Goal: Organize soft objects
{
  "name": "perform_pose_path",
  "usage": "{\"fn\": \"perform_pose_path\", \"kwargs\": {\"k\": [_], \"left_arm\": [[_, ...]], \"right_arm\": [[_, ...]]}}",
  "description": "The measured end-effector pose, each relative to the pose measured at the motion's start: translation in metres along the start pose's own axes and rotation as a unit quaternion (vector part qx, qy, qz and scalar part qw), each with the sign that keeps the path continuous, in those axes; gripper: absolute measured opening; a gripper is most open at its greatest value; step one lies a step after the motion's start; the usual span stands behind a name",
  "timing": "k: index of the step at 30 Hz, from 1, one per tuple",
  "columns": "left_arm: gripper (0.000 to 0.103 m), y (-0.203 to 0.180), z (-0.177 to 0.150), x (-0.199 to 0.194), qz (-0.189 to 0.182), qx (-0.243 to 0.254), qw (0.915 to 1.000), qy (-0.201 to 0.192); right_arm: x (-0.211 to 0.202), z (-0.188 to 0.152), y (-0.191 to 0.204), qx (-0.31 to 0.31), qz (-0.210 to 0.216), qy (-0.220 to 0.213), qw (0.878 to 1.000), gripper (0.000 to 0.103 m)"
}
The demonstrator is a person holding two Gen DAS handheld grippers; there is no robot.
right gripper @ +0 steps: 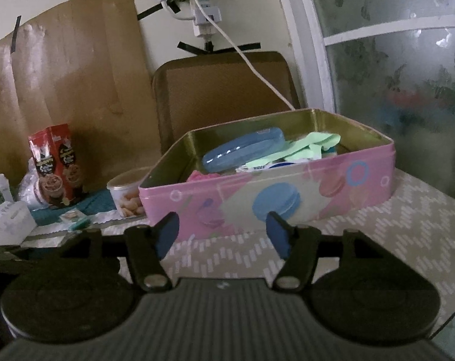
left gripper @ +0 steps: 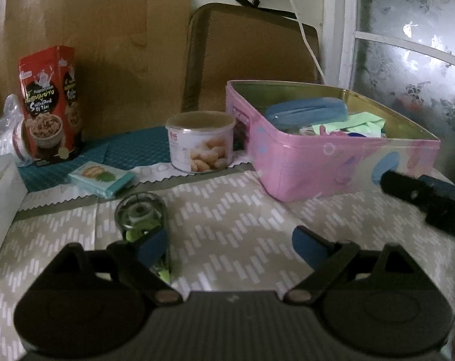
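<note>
A cardboard-lined wall and a frosted, flower-patterned window close in the surface (left gripper: 242, 210), which is covered by a grey chevron-print cloth. At the back stand a red snack box (left gripper: 51, 102) and a round cookie tub (left gripper: 201, 142), with a small teal packet (left gripper: 102, 177) lying flat in front of them.

The pink tin (right gripper: 287, 198) sits toward the window side with no lid on it, already holding a blue case (right gripper: 244, 149), pale green soft pieces (right gripper: 305, 147) and something pink (right gripper: 202, 177) in the near left corner. A small clear dispenser (left gripper: 138, 213) with green parts lies on the cloth just beside the left tool's (left gripper: 230, 245) left pad.

Both tools hold nothing. The left tool's jaws stand wide with only bare cloth between them; the right tool (right gripper: 223, 234) is moderately open and faces the tin's near wall.

The step in hand looks like reaching for the next item or tidying what is in the tin (which one is hard to say). To do it well, I would bring the right tool over the rim rather than against the wall, and pinch cloth from above at a bunched fold, so the blue case is not dragged along.

The tin's long axis runs left to right in the right wrist view, its open mouth facing up; the blue case lies diagonally inside, its far end toward the back right.
</note>
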State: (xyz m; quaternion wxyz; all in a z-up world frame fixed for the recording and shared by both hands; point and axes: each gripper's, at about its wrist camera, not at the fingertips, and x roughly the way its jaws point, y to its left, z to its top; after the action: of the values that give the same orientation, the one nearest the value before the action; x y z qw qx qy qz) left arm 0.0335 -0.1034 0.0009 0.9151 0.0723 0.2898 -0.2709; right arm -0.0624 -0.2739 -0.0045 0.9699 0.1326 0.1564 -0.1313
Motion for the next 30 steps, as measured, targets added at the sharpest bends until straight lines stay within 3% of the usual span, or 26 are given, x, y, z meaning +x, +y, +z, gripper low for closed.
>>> {"fn": "perform_pose_path", "kwargs": {"k": [5, 30], "left_arm": [[0.095, -0.0003, -0.0012, -0.0021, 0.003, 0.001, 1.0, -0.007], [0.1, -0.0065, -0.0033, -0.007, 0.009, 0.017, 0.9996, -0.023]], "right_arm": [[0.0012, -0.0084, -0.0007, -0.006, 0.006, -0.022, 1.0, 0.07], [0.0015, -0.0097, -0.0003, -0.001, 0.032, -0.017, 0.999, 0.074]]}}
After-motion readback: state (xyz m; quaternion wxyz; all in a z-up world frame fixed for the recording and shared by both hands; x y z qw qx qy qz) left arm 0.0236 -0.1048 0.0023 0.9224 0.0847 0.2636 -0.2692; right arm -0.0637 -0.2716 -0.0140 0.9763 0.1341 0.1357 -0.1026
